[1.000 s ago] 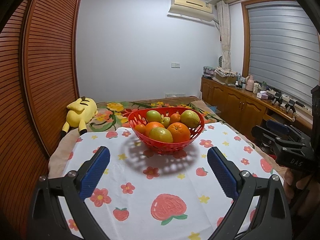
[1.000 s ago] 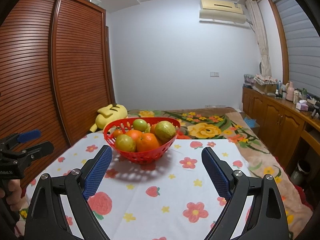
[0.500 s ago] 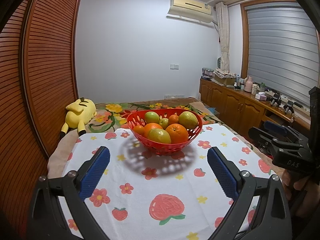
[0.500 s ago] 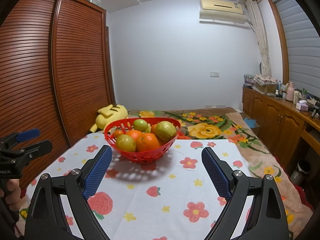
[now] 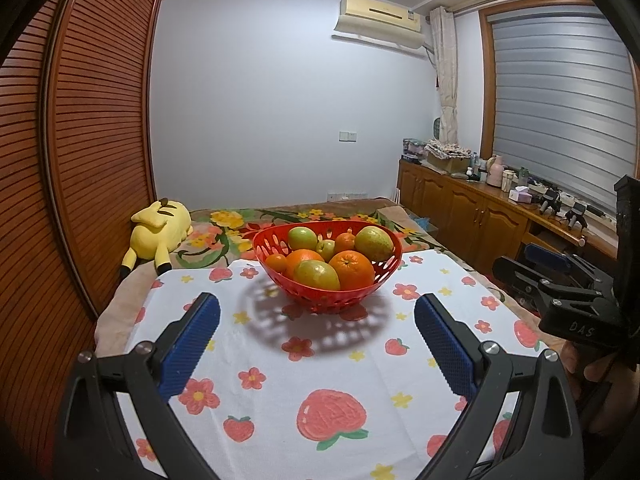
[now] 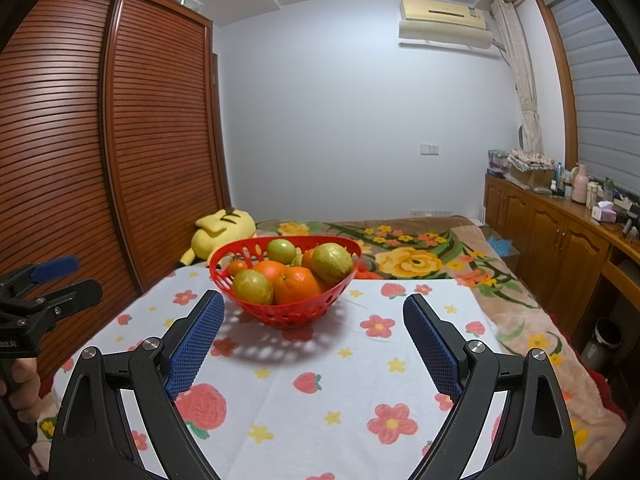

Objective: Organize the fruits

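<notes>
A red perforated basket (image 5: 384, 270) stands on a white flower-and-strawberry cloth (image 5: 332, 364). It holds oranges (image 5: 354, 268) and several green-yellow fruits (image 5: 318, 275). My left gripper (image 5: 318, 328) is open and empty, held above the cloth in front of the basket. In the right wrist view the basket (image 6: 296, 314) sits slightly left of centre with oranges (image 6: 296, 284) and green fruits (image 6: 331, 262) in it. My right gripper (image 6: 314, 328) is open and empty, in front of the basket. Each gripper shows at the side of the other's view.
A yellow plush toy (image 5: 160, 232) lies behind the cloth at the left on a floral bedspread (image 6: 416, 252). A slatted wooden wardrobe (image 5: 72, 152) stands at the left. Wooden cabinets with clutter (image 5: 480, 208) line the right wall. A bin (image 6: 604, 344) stands on the floor at the right.
The left gripper has drawn back and risen slightly, so the basket sits a little higher in its view. The right view is nearly the same. Both grippers stay open.
</notes>
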A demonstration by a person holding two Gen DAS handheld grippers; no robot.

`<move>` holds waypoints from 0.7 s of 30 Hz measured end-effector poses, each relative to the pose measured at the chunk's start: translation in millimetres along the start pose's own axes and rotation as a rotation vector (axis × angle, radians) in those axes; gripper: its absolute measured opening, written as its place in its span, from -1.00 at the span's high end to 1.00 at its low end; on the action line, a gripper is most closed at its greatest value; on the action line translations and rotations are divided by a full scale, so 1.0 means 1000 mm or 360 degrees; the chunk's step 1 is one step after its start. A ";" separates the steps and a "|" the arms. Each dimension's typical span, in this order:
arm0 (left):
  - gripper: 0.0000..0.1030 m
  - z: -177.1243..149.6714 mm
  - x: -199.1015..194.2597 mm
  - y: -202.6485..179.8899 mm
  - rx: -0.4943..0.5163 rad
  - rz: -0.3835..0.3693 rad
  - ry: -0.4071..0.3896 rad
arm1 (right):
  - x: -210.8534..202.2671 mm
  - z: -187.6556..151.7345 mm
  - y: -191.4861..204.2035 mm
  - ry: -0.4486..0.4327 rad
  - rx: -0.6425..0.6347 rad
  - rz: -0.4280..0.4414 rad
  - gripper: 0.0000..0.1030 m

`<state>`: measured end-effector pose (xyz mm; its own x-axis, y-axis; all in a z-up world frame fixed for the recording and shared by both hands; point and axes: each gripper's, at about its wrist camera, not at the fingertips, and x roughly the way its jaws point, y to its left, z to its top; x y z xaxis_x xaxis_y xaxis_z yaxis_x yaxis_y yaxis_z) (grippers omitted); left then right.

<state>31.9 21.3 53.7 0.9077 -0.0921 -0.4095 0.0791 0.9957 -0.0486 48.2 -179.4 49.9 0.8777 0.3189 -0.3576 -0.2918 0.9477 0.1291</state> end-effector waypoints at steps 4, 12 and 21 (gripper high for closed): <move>-0.92 -0.001 0.000 0.001 0.0001 -0.0003 0.0001 | 0.000 0.000 0.000 0.0000 -0.0001 0.0000 -0.80; -0.92 0.000 -0.001 0.000 0.0000 0.0000 -0.0005 | -0.001 0.000 0.000 -0.0001 0.0000 -0.0007 -0.80; -0.92 -0.001 0.000 0.001 0.0001 0.0000 -0.0004 | -0.001 0.000 -0.001 -0.0002 -0.0001 -0.0009 -0.80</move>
<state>31.1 22.4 52.5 0.9088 -0.0921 -0.4070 0.0795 0.9957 -0.0480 47.1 -180.5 50.0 0.8798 0.3137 -0.3572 -0.2871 0.9495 0.1266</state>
